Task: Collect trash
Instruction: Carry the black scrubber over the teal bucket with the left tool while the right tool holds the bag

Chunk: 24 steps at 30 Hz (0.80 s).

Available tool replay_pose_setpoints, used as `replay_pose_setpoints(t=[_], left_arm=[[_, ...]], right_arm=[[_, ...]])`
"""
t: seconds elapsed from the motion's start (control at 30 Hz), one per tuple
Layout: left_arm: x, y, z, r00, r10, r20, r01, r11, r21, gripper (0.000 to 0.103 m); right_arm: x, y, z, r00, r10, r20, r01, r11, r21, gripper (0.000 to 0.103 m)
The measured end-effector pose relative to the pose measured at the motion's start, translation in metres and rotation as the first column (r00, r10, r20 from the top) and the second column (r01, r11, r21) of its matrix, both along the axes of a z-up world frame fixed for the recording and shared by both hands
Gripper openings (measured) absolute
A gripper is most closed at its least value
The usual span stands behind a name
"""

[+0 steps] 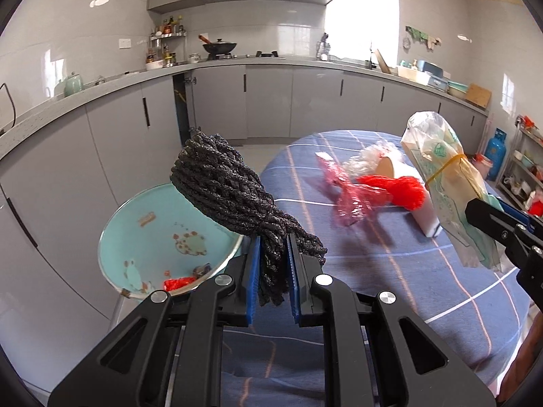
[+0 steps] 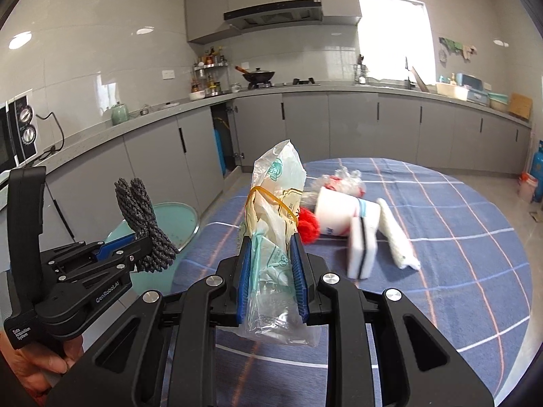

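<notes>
My left gripper [image 1: 274, 237] is shut on a dark grey braided rope bundle [image 1: 224, 186], held above a turquoise basin [image 1: 159, 210] with a red scrap [image 1: 178, 283] inside. Between the blue pads of my right gripper [image 2: 271, 240] is a clear plastic bag [image 2: 275, 183] with green print and a rubber band. The right wrist view shows the left gripper [image 2: 141, 240] and rope [image 2: 139, 203] over the basin [image 2: 180, 220]. On the blue checked tablecloth [image 2: 441, 237] lie a tipped white paper cup [image 2: 336, 213], a red net [image 2: 309, 227], a white sponge [image 2: 361, 251] and crumpled clear plastic [image 2: 346, 178].
A white rolled cloth [image 2: 397, 240] lies beside the sponge, and red plastic film [image 1: 346, 190] lies near the cup. Grey kitchen cabinets [image 1: 268, 101] run behind the table. A blue gas bottle [image 1: 494, 149] stands at the far right. A hand [image 2: 40, 366] grips the left tool.
</notes>
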State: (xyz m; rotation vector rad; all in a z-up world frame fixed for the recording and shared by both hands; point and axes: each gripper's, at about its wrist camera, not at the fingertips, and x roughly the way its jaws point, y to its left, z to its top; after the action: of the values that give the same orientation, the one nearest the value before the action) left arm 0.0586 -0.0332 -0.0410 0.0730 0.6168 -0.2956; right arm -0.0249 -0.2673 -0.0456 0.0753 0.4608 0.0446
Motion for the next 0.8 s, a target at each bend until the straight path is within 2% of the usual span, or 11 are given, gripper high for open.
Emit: replay_pose_setpoints(t=[0.4, 0.8], left_arm=[[0.024, 0.034, 0.005, 0.997, 0.075, -0.026, -0.075, 0.997, 0.005, 0.015], [0.063, 0.073, 0.025, 0.993, 0.111, -0.032, -0.108, 0.992, 0.062, 0.015]], right_arm=[[0.026, 0.033, 0.01, 0.996, 0.089, 0.003, -0.089, 0.996, -0.023, 0.023], [0.062, 0.078, 0.017, 0.985, 0.172, -0.016, -0.172, 0.985, -0.003, 0.023]])
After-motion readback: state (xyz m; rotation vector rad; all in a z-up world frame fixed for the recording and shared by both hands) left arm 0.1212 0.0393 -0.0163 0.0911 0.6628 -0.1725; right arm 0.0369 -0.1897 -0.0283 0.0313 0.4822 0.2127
